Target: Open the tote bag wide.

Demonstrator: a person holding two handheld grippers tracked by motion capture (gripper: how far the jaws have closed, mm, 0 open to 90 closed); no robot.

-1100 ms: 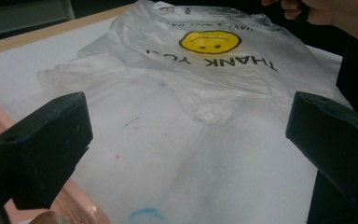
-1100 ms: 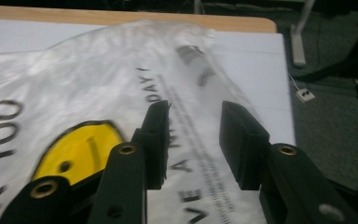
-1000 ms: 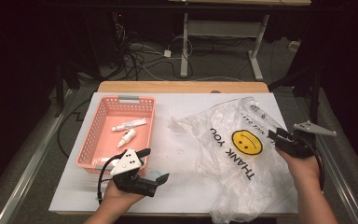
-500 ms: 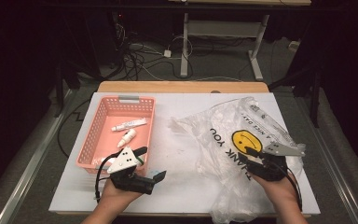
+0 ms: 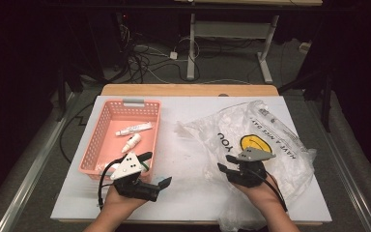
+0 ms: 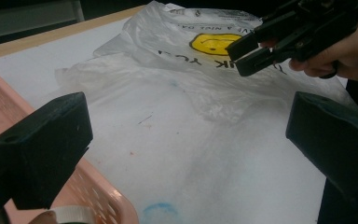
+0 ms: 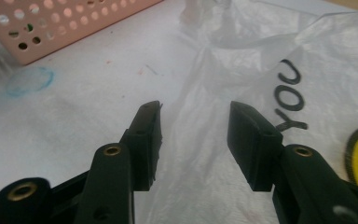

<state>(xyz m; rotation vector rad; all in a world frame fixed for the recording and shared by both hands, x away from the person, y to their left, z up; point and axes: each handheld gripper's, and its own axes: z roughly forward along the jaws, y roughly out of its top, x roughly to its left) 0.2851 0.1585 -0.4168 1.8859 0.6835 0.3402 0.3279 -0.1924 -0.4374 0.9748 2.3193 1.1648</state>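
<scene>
Two grippers are in use on the white table (image 5: 193, 116). The left gripper (image 5: 155, 170) rests at the near left, just beside the near right corner of the pink basket (image 5: 101, 140). Its jaws stand wide apart with nothing between them; in the left gripper view only bare table surface lies in the gap. Status: released.

The right gripper (image 5: 226, 168) hovers over the near left part of the clear plastic bag (image 5: 275, 145), its jaws pointing left toward the bag's edge. The jaws have just been opening slightly. In the right gripper view they stand apart above the crumpled film, and the pads do not press on it. Status: released, nothing grasped.

The plastic bag lies flat and crumpled on the right half of the table, well apart from the basket. It bears a yellow smiley face (image 5: 251, 142) and black lettering; the word "YOU" (image 7: 291, 95) lies just right of the right gripper's jaws in that gripper's view. The bag's far left edge is bunched up.

Inside the basket lie a white tube (image 5: 134, 129) and a small white bottle (image 5: 131, 142), the bottle nearer than the tube. A faint blue mark (image 7: 29, 80) shows on the table just beside the basket's near corner.
</scene>
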